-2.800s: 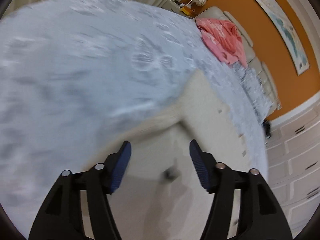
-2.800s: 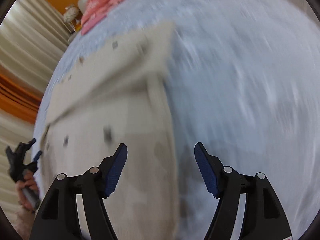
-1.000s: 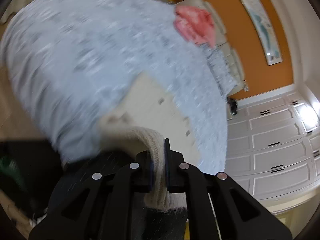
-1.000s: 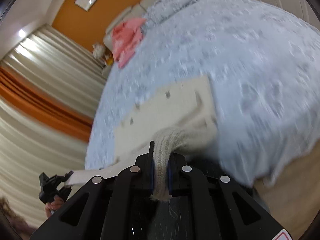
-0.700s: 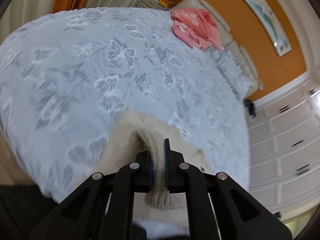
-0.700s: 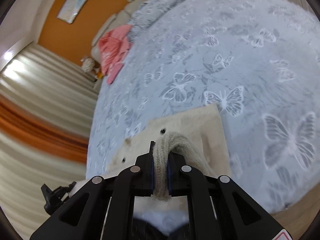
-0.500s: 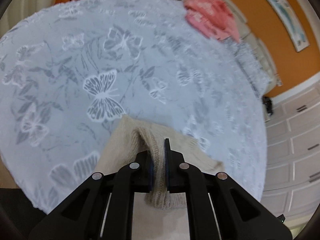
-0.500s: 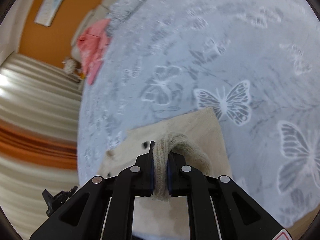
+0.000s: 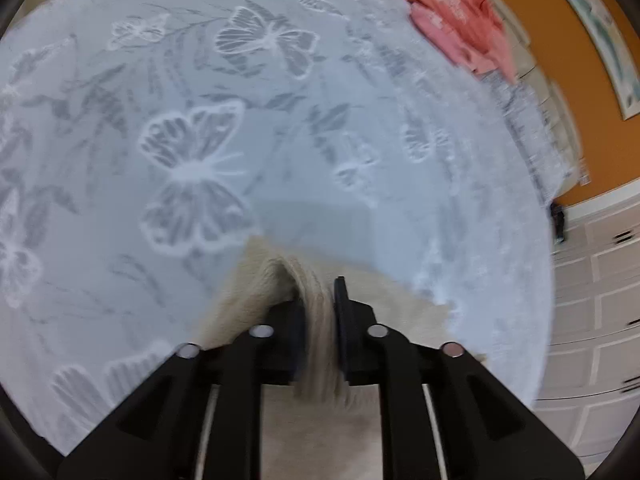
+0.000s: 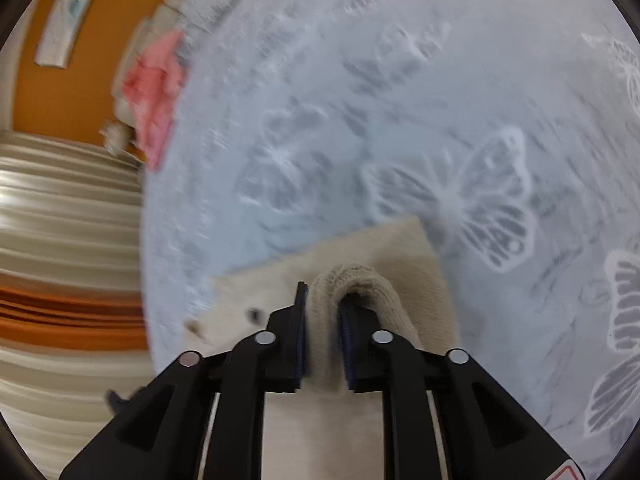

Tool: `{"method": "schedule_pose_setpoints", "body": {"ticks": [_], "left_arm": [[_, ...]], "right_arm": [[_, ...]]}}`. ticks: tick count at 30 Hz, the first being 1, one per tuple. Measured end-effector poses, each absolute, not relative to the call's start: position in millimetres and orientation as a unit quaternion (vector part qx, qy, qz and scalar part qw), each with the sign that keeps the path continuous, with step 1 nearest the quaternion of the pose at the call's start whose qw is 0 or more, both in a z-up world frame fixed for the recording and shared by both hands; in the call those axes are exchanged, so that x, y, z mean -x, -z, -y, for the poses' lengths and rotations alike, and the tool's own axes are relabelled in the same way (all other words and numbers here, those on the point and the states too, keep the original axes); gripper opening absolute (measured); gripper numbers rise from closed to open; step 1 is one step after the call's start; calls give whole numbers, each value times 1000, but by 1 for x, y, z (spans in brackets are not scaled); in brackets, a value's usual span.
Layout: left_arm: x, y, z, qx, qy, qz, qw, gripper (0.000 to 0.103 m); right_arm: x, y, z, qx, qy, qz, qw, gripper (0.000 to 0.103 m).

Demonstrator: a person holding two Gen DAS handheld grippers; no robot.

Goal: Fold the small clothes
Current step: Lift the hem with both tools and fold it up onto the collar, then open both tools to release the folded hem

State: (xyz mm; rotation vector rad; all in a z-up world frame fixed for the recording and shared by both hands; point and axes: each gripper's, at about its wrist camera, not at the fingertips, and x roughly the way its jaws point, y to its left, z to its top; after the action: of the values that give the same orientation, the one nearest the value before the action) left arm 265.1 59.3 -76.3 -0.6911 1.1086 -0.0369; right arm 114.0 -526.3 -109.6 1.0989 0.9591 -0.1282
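Note:
A cream knitted garment (image 9: 256, 292) lies on a pale blue bedspread with white butterflies (image 9: 192, 152). My left gripper (image 9: 320, 300) is shut on a ribbed edge of the garment, which bunches up between the jaws. My right gripper (image 10: 323, 308) is shut on another ribbed edge of the same cream garment (image 10: 384, 252); a folded layer with dark buttons shows to its left. The rest of the garment lies under the grippers, out of sight.
A pink garment (image 9: 460, 28) lies at the head of the bed, also in the right wrist view (image 10: 156, 92). Orange wall with a picture (image 9: 600, 40), white cupboards (image 9: 592, 280) to one side, striped curtains (image 10: 60, 208) to the other.
Both grippers were open over the spread garment, then shut on its ribbed edge. Since then they have carried that edge forward over the bed, lower and closer to the bedspread.

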Motion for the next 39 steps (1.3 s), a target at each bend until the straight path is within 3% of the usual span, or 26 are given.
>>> {"method": "schedule_pose_setpoints", "body": {"ticks": [1,2,3,4,7,11,16,18,19,20,21,22,23,27,29,35,36,37,39], "left_arm": [[-262,68,-61,325,18,-499,803,42],[-259,60,-64,320,12,-483,815,63],[-253,49,-69,308,2,-466,830,73],[-247,41,-72,297,1,-455,839,74],[-222,32,-87,272,19,-471,839,78],[-168,45,-106,241,33,-507,827,83],[-114,86,-115,236,8,-568,788,84],[-106,96,-115,251,6,-574,780,78],[-104,99,-113,258,4,-574,777,72],[-104,100,-112,265,9,-574,775,55],[-104,102,-110,275,18,-576,770,40],[-105,101,-110,278,6,-581,765,35],[-105,97,-110,280,3,-577,767,22],[-98,59,-121,268,5,-554,788,17],[-92,49,-129,281,3,-552,785,16],[-79,91,-134,229,-46,-609,758,10],[-74,100,-139,249,-53,-621,741,10],[-70,100,-144,271,-54,-616,738,11],[-64,91,-152,302,-47,-591,747,25]], "right_arm": [[-109,98,529,-507,48,-414,754,25],[-105,88,530,-505,44,-403,762,29],[-101,83,530,-498,47,-399,768,46],[-91,73,529,-476,72,-395,783,66],[-52,60,521,-422,102,-401,807,69],[-5,78,498,-367,110,-468,796,70],[42,126,476,-422,88,-515,740,70],[47,134,473,-452,84,-506,730,70],[47,138,472,-472,75,-496,725,58],[47,138,472,-481,70,-486,726,45],[45,138,473,-483,73,-483,727,18],[44,135,470,-488,71,-479,727,15],[44,130,471,-488,73,-471,732,14],[51,79,472,-444,79,-441,776,9],[66,62,479,-427,91,-435,788,1],[111,114,525,-419,179,-499,737,0],[116,111,527,-424,181,-495,737,1],[120,100,527,-421,173,-482,749,9],[112,71,518,-368,154,-475,784,19]]}}
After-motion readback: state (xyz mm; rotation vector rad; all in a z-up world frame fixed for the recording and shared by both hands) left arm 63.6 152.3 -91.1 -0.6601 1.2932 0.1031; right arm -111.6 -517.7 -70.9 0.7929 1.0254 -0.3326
